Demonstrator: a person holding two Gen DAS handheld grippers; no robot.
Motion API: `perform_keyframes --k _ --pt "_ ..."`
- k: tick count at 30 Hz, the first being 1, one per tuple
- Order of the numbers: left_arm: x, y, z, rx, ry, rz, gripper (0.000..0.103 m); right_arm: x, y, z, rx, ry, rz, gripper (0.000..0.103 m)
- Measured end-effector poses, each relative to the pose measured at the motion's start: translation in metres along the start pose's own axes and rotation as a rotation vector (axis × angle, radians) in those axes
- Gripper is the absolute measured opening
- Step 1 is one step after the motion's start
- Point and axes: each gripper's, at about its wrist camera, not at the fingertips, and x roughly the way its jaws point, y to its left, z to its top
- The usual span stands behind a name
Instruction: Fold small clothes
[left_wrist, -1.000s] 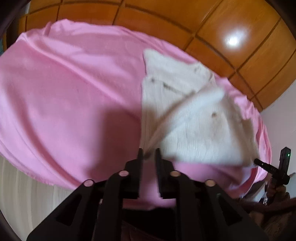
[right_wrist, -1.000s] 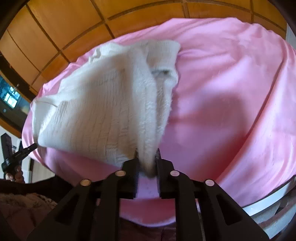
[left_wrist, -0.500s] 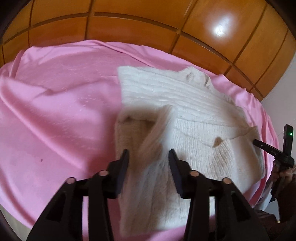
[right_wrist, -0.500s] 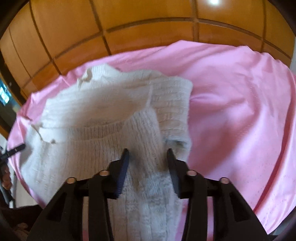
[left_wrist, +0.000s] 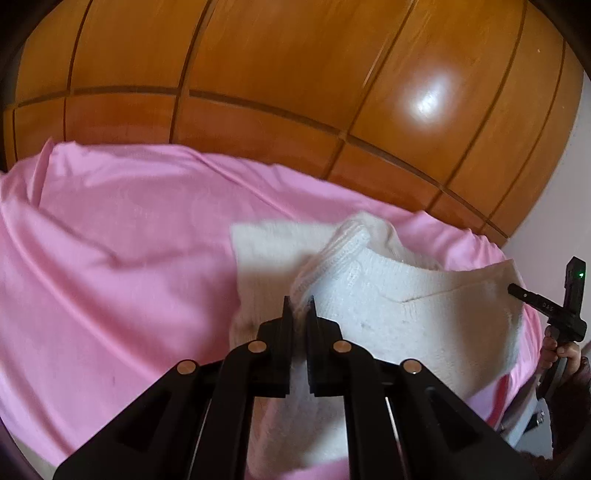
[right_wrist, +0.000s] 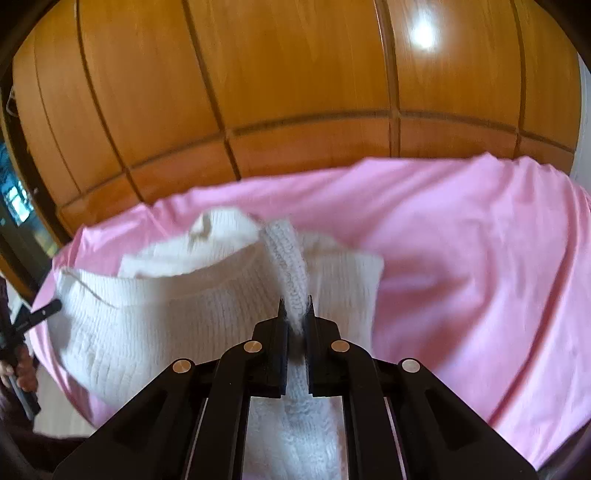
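Observation:
A small white knitted sweater lies partly folded on a pink sheet. My left gripper is shut on a ribbed fold at the sweater's left side and holds it lifted. In the right wrist view the same sweater spreads to the left on the pink sheet. My right gripper is shut on a ribbed strip of the sweater that rises from between the jaws. The far part of the sweater is blurred.
A wooden panelled wall stands close behind the pink surface, also in the right wrist view. The other hand-held gripper shows at the right edge of the left view and at the left edge of the right view.
Half a second ago both grippers were open over the sweater. Both have now shut on ribbed folds of it and lifted them, and both views have tilted up toward the wall.

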Motion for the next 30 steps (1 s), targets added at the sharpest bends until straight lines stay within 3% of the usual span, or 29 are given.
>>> perform_keyframes --k 5,9,11,15,17,20,22,24,26,28,30 --pt "0.044 0.001 0.047 -0.016 -0.021 0.043 0.005 0.05 -0.012 0.042 0.035 0.003 -0.052 0.006" --pt "0.09 0.005 0.072 -0.03 0.01 0.099 0.005 0.096 -0.023 0.067 0.084 0.019 -0.106 0.005" --pt "0.112 0.008 0.075 -0.03 0.045 0.126 0.005 0.115 -0.027 0.072 0.102 0.039 -0.124 0.005" --pt "0.166 0.016 0.07 -0.021 0.169 0.249 0.007 0.163 -0.032 0.066 0.105 0.127 -0.187 0.005" --pt "0.17 0.019 0.069 -0.019 0.174 0.293 0.011 0.182 -0.031 0.058 0.085 0.163 -0.208 0.005" --pt "0.145 0.015 0.072 -0.02 0.099 0.294 0.011 0.183 -0.028 0.055 0.066 0.155 -0.213 0.014" --pt "0.127 0.003 0.075 0.013 0.047 0.268 0.009 0.171 -0.023 0.057 0.058 0.116 -0.206 0.031" --pt "0.116 -0.014 0.075 0.069 0.015 0.212 0.009 0.156 -0.015 0.059 0.053 0.074 -0.179 0.041" --pt "0.122 -0.027 0.073 0.103 0.039 0.156 0.017 0.141 0.0 0.06 0.047 0.037 -0.109 0.042" --pt "0.137 -0.039 0.067 0.14 0.074 0.136 0.026 0.145 0.015 0.057 0.034 0.059 -0.047 0.042" --pt "0.162 -0.049 0.059 0.171 0.159 0.115 0.034 0.159 0.033 0.052 0.011 0.107 -0.009 0.042"
